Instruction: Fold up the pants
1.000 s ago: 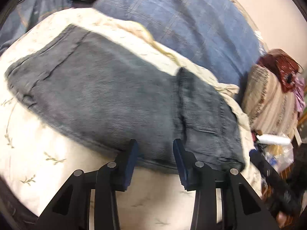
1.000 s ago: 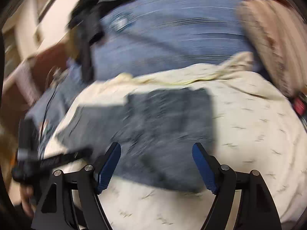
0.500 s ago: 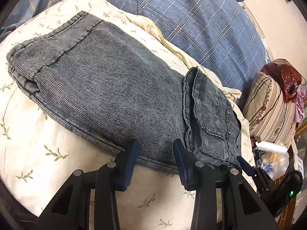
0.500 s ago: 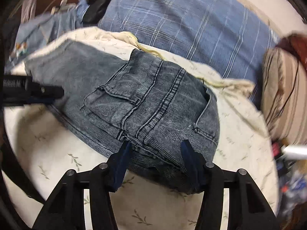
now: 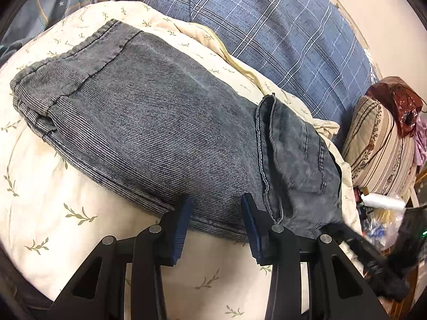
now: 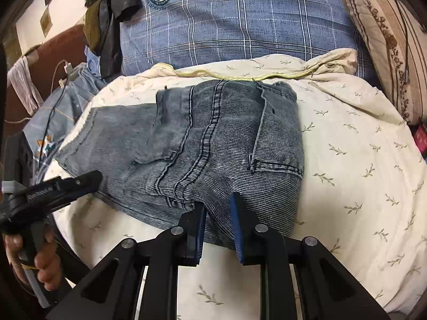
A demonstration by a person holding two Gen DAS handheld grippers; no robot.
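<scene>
Grey corduroy pants (image 5: 160, 122) lie folded on a cream leaf-print quilt (image 5: 66, 213), the waist part doubled over at the right (image 5: 296, 165). In the right wrist view the pants (image 6: 213, 144) show their back pocket and seams. My left gripper (image 5: 216, 221) is open, its pads at the pants' near edge with the cloth between them. My right gripper (image 6: 218, 221) is narrowly open over the near edge of the waist part, a fold of cloth between its jaws. The left gripper also shows in the right wrist view (image 6: 61, 186).
A blue plaid duvet (image 6: 240, 18) lies behind the quilt. A striped pillow (image 5: 381, 146) and a dark red bag (image 5: 397, 101) sit at the right. Dark clothes (image 6: 106, 21) and a charging cable (image 6: 61, 80) lie at the far left. Clutter lies off the bed's right edge (image 5: 381, 213).
My right gripper has narrowed its jaws and swung to face the waist part squarely at its near edge. My left gripper has held its place with the same opening.
</scene>
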